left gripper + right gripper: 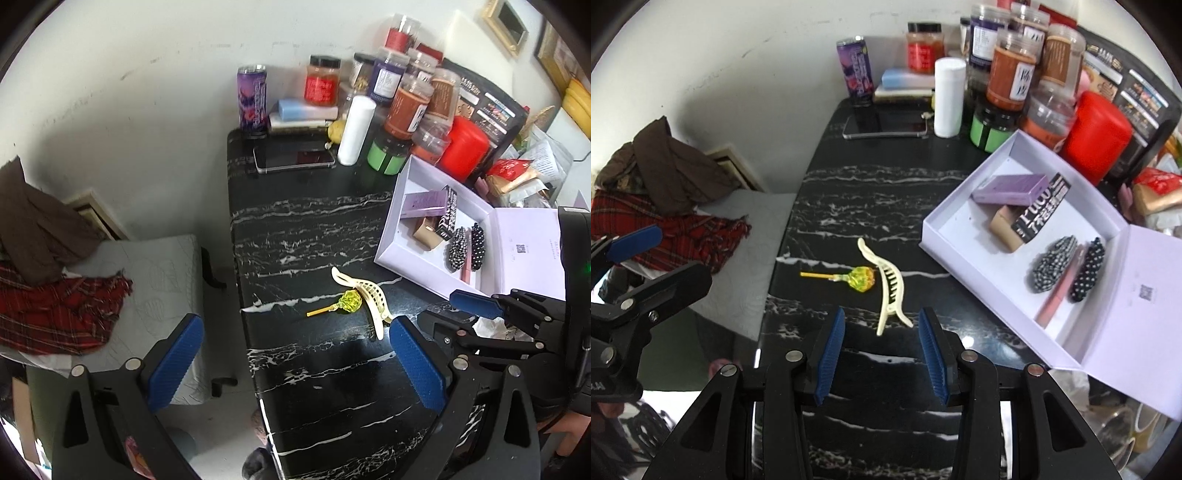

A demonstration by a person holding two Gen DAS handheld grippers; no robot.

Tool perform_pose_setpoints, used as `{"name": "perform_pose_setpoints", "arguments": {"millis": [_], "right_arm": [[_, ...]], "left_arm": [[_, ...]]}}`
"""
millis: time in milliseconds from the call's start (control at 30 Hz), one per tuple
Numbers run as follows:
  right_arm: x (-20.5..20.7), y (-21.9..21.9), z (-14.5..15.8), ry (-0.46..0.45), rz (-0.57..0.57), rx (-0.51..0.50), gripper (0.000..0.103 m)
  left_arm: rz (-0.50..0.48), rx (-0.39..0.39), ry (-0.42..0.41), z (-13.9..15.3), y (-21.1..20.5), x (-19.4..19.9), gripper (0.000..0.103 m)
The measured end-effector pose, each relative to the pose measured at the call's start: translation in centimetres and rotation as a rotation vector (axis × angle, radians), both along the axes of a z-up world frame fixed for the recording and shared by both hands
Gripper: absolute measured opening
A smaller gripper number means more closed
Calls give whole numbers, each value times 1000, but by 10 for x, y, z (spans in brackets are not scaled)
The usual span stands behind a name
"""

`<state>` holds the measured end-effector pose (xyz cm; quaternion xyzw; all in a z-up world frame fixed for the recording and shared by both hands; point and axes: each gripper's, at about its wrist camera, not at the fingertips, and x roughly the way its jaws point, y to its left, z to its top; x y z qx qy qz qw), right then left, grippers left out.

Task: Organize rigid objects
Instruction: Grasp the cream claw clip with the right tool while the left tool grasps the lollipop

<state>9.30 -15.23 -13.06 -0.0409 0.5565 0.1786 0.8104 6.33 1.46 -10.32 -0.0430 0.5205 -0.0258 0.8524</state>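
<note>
A cream hair claw clip (888, 284) lies on the black marble table (871, 192), with a yellow-green lollipop (860, 279) touching its left side. My right gripper (882, 354) is open just short of the clip's near end, nothing between its pads. In the left wrist view the clip (364, 295) and lollipop (347, 302) lie ahead of my wide-open, empty left gripper (295, 363). An open white box (964, 181) to the right holds small cartons, two polka-dot hair clips (1052, 267) and a pink pen.
Jars (1012, 70), a purple can (857, 68), a white bottle (947, 98), a red canister (1097, 133) and a phone (886, 125) crowd the table's far end. Left of the table edge lies bedding with a red plaid cloth (676, 236). The box lid (1137, 306) lies open at right.
</note>
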Motion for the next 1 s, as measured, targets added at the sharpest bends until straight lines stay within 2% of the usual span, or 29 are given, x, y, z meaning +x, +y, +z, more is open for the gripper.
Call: {"name": "perform_pose_setpoints", "arguments": {"millis": [433,733,900,933,1000], "right_arm": [[26,5,-66,104,23,-5,47],[44,15,-95,128,42,-52,47],[51,22,-102,117,82,-76,30],[52,23,-102,112,92,-79,23],[54,24,-102,109,91,-86,20]], "left_arm": [[-45,12,65,-47,-6,20,103],[-68,20,99,-74,-7,38,103],[-105,23,102,-82,-11,50,103],[-109,18,106,-84,-12,54,103],[-117,11,109,-86,-14,59,103]]}}
